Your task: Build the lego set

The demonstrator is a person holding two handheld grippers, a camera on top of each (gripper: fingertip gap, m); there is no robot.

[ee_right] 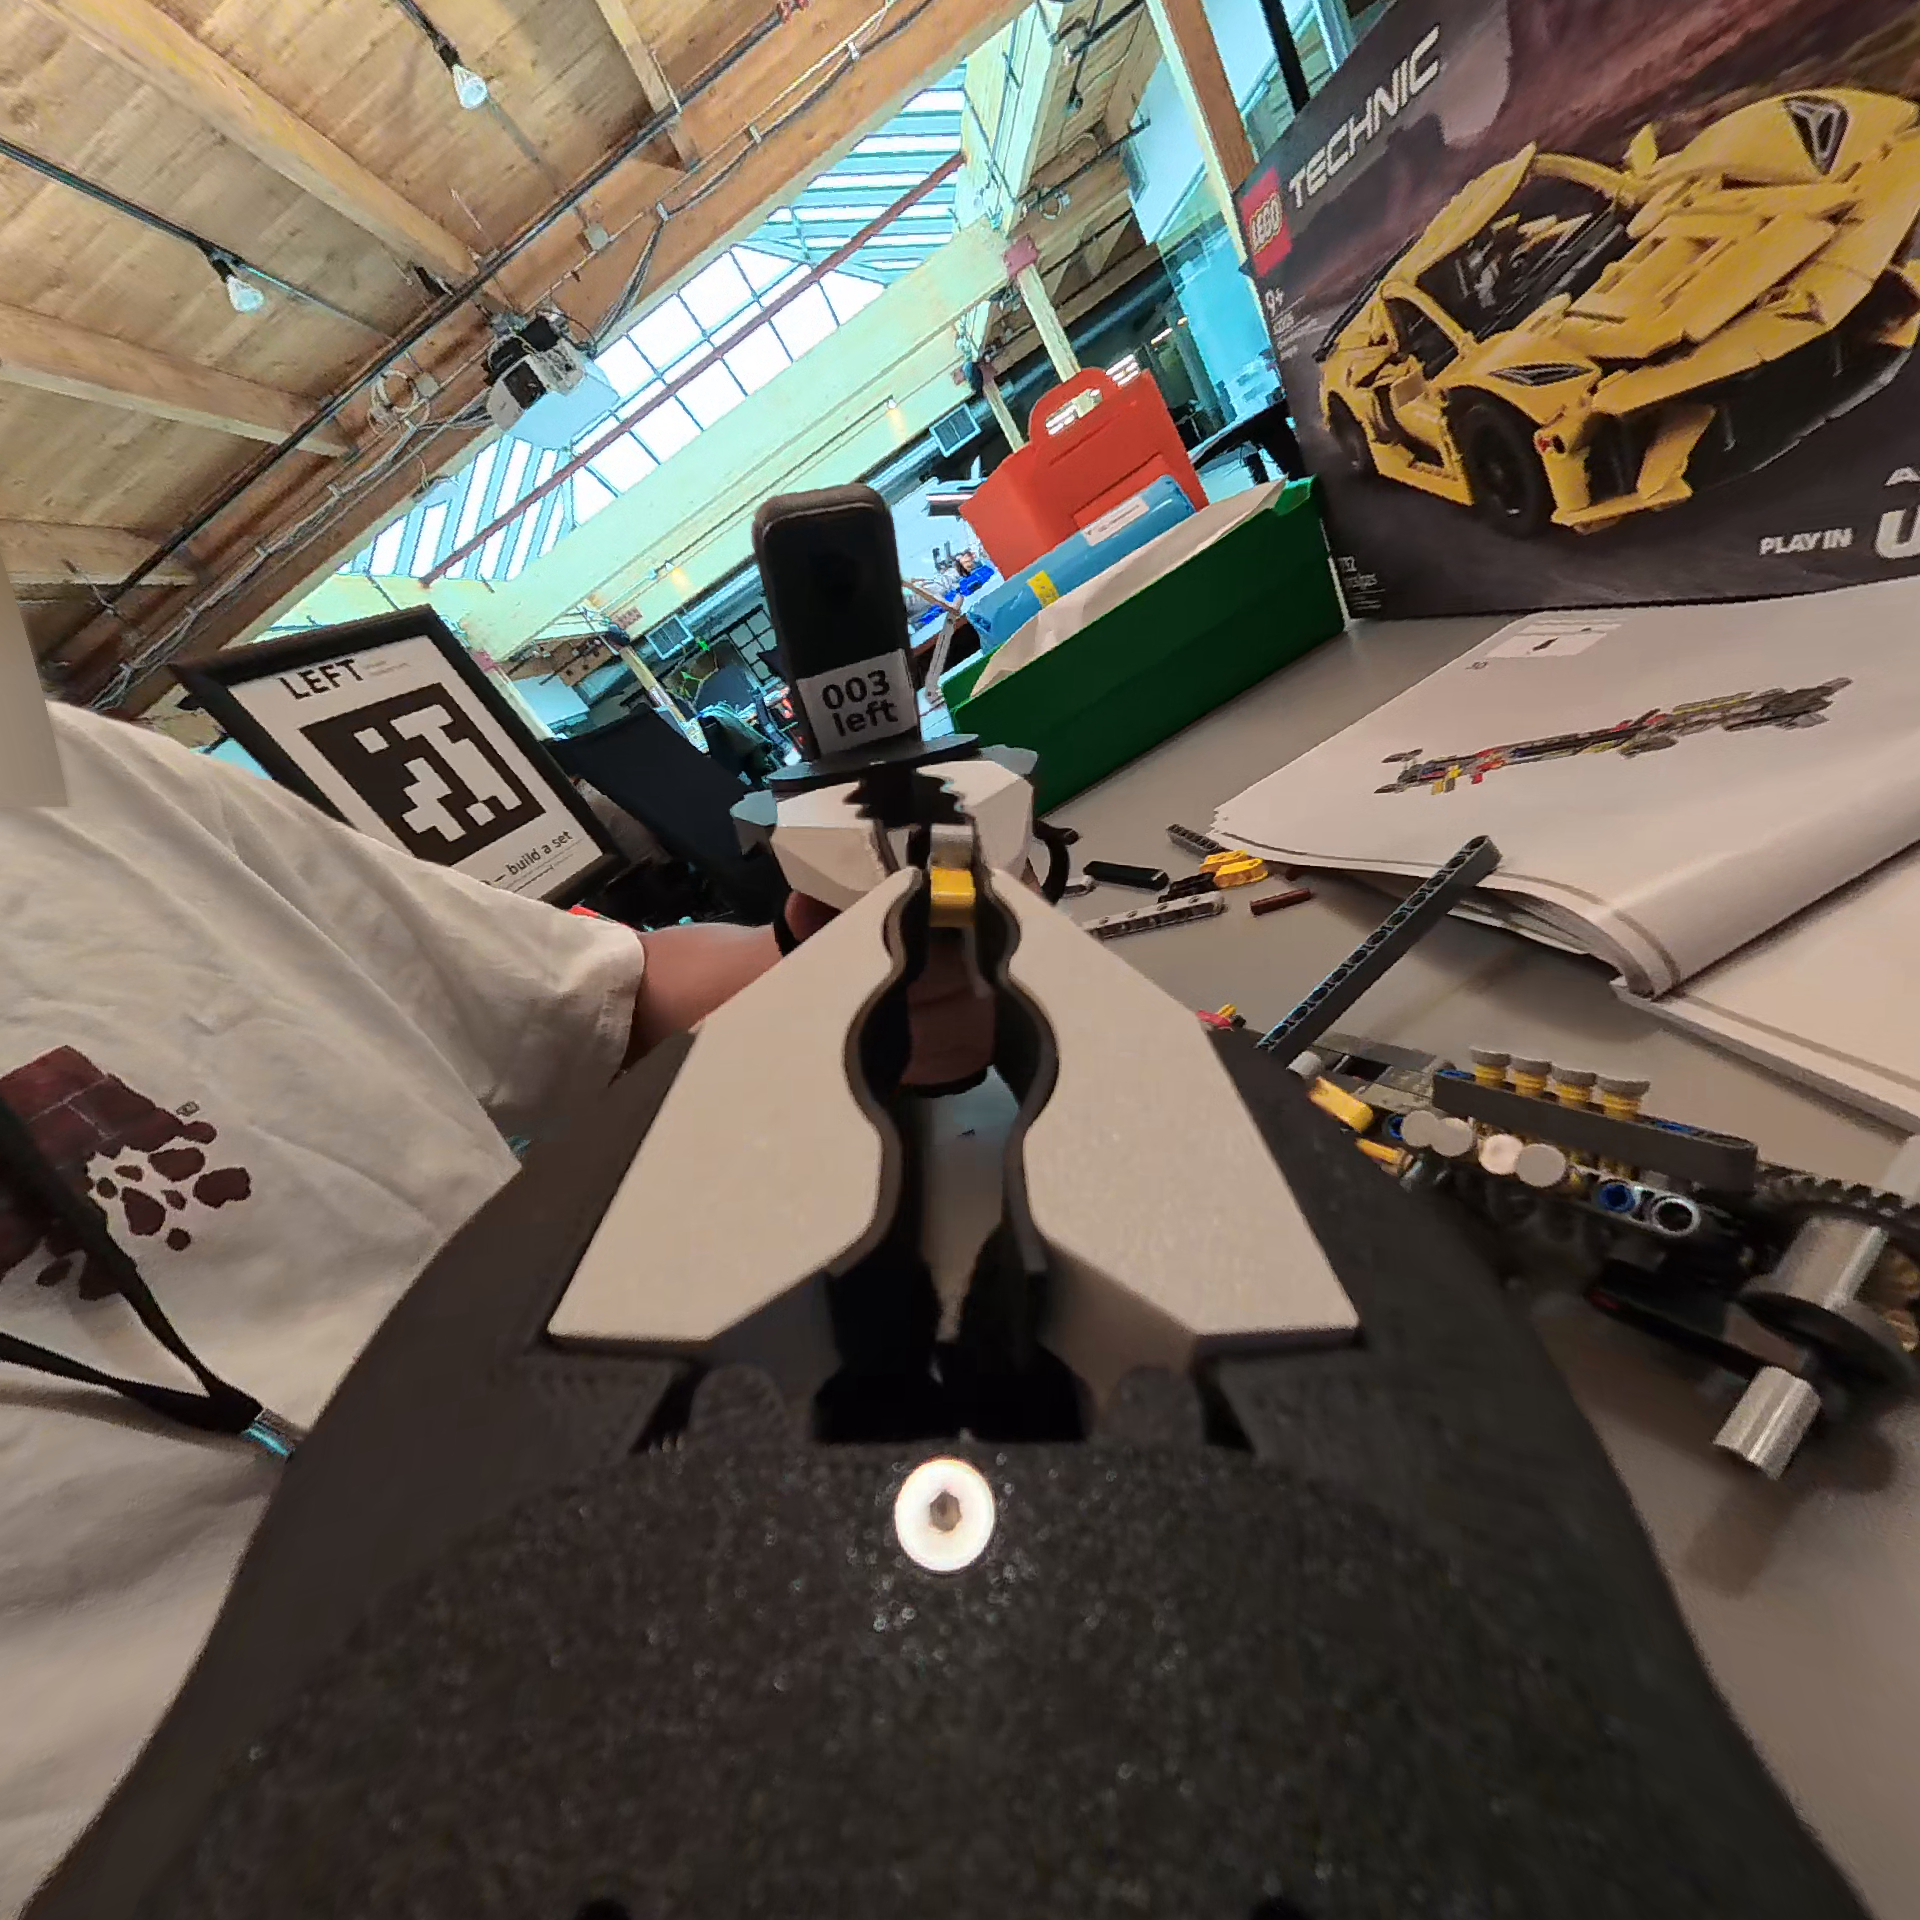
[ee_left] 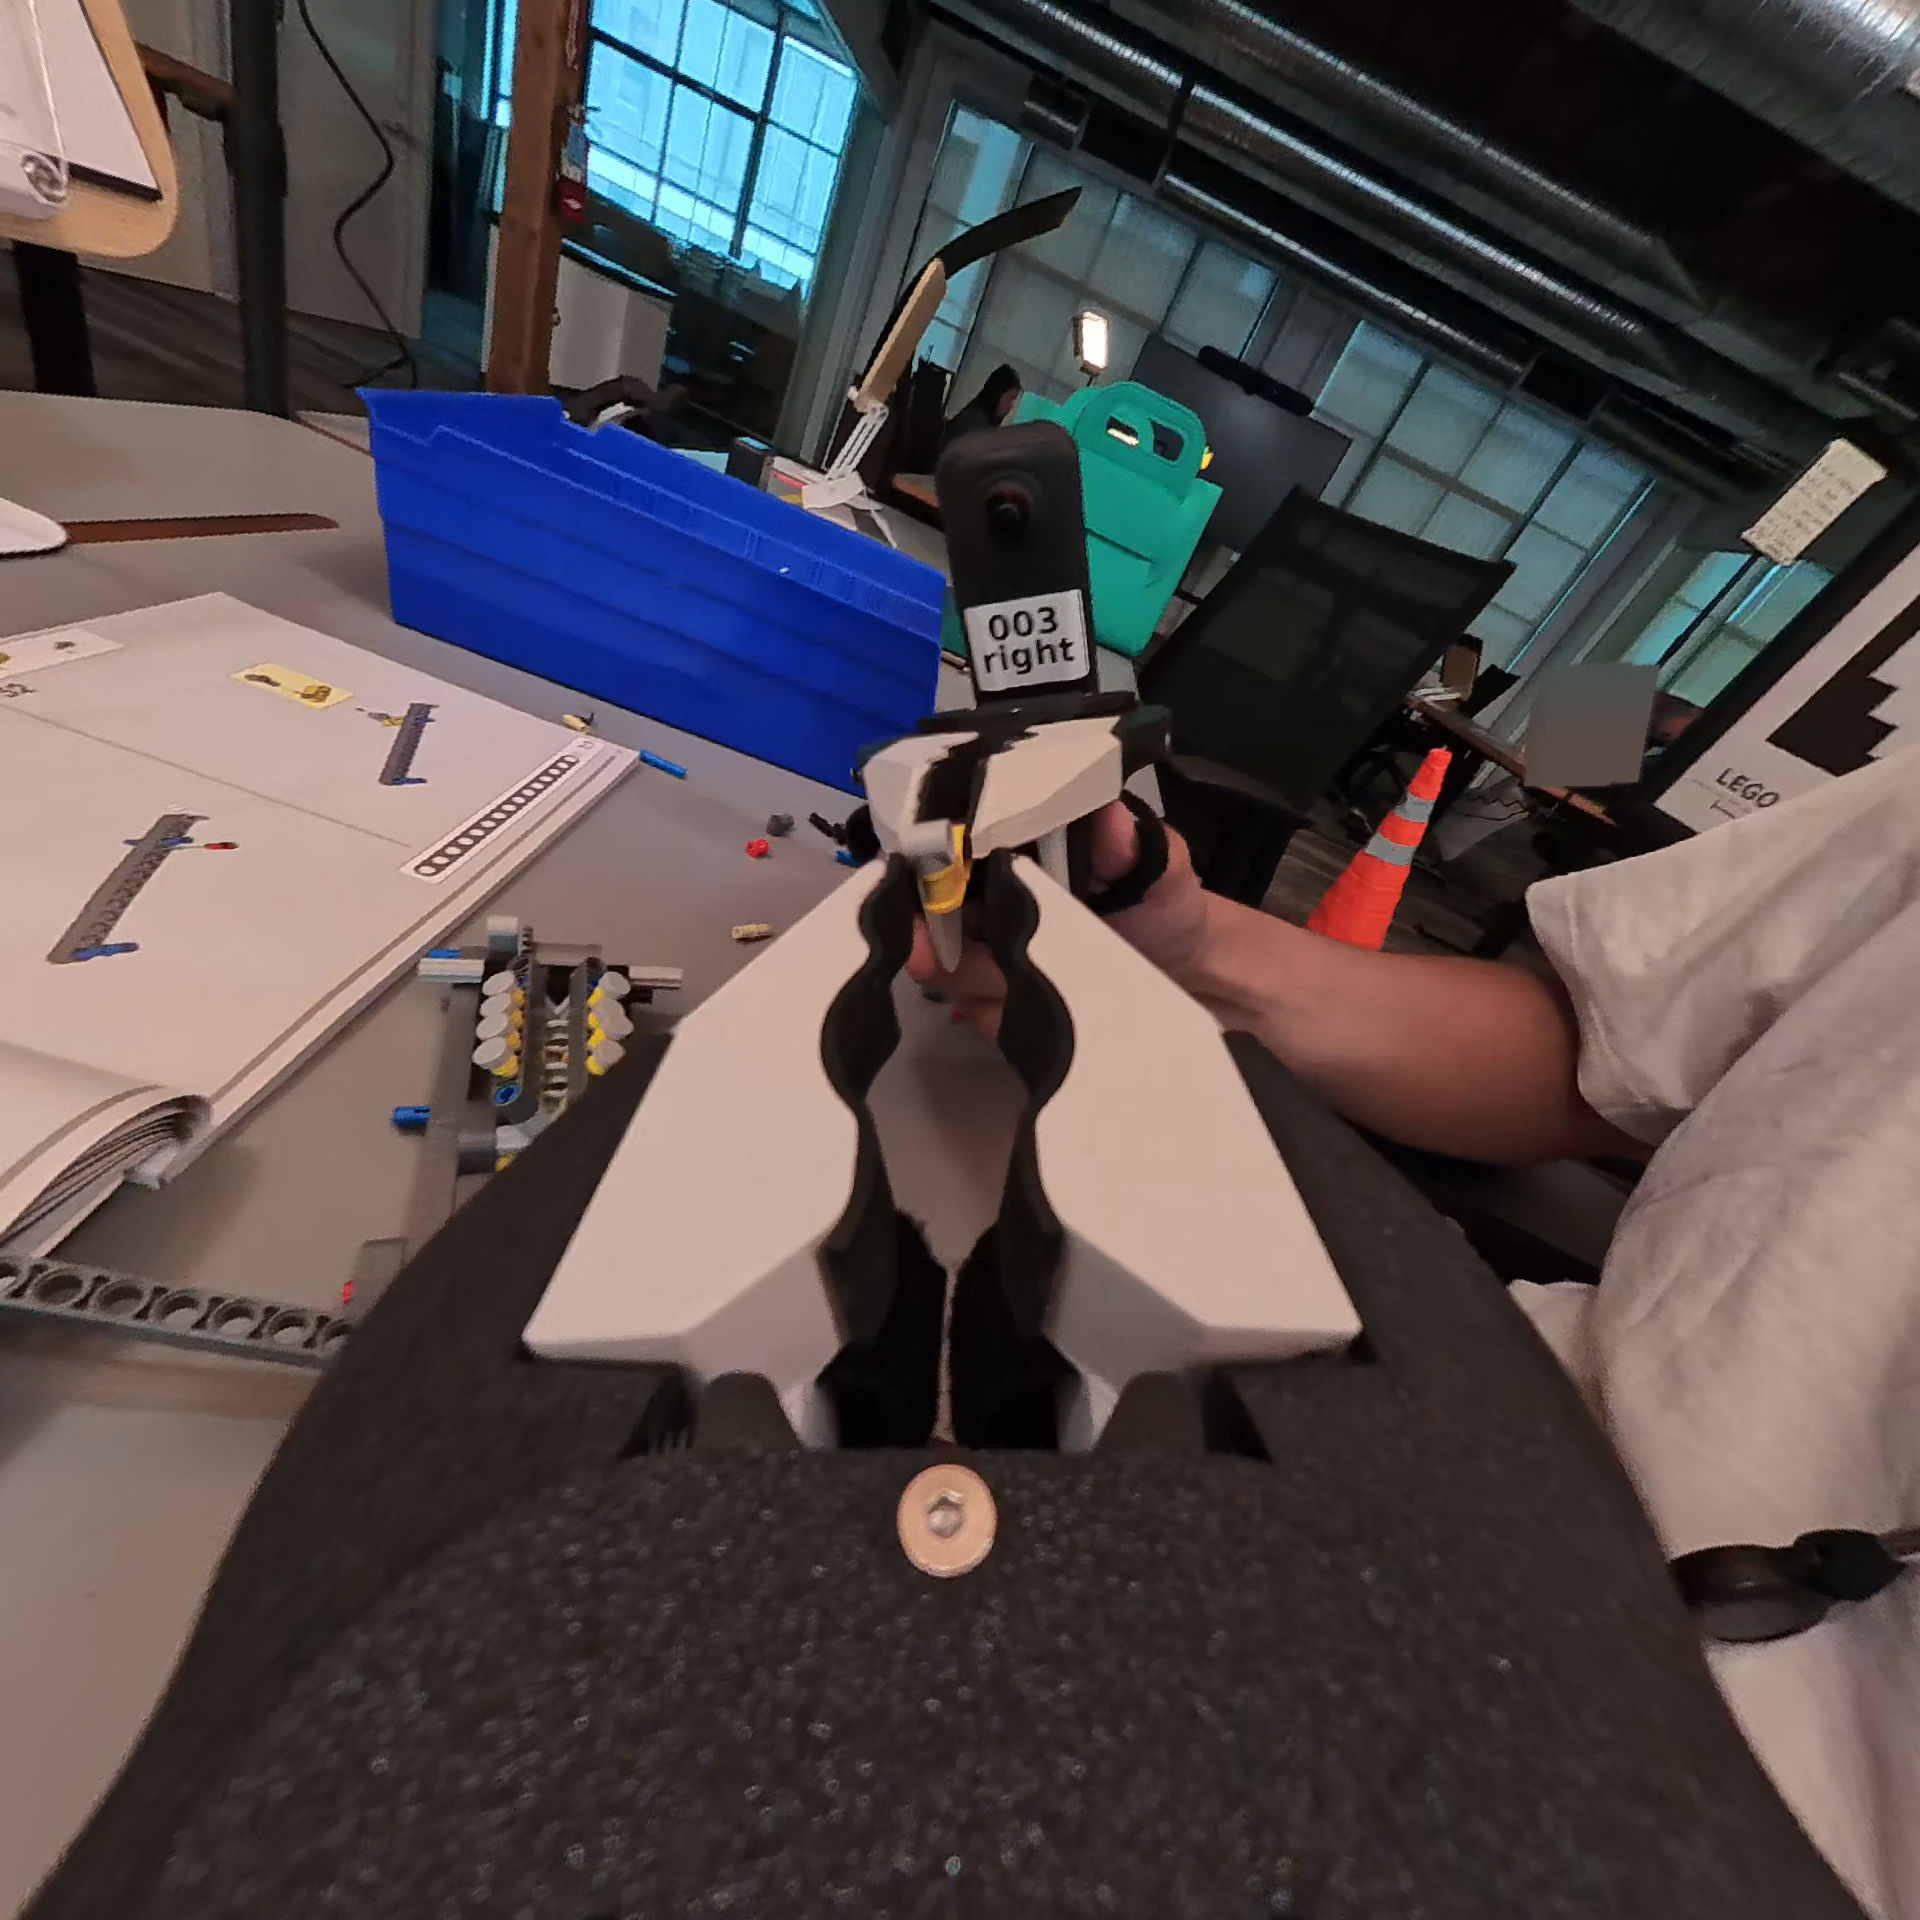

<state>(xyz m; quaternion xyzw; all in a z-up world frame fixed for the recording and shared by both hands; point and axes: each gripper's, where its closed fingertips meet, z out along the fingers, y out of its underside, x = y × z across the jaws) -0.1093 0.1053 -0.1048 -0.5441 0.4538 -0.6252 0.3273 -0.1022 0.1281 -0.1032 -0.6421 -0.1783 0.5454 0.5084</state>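
Nose to nose above the desk (ee_left: 665,894): left gripper (ee_left: 948,904) and right gripper (ee_right: 951,883) both clamped on one yellow-and-grey piece (ee_right: 953,878), long axis running between them.

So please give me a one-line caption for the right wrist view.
Two grippers, right and left, meet tip to tip on one small yellow piece above the table.

We see the open white paper instruction booklet (ee_left: 260,821) on the grey table (ee_left: 644,862), the long blue plastic bin (ee_left: 644,592) behind it, the grey-and-yellow brick assembly (ee_left: 540,1029) before it.
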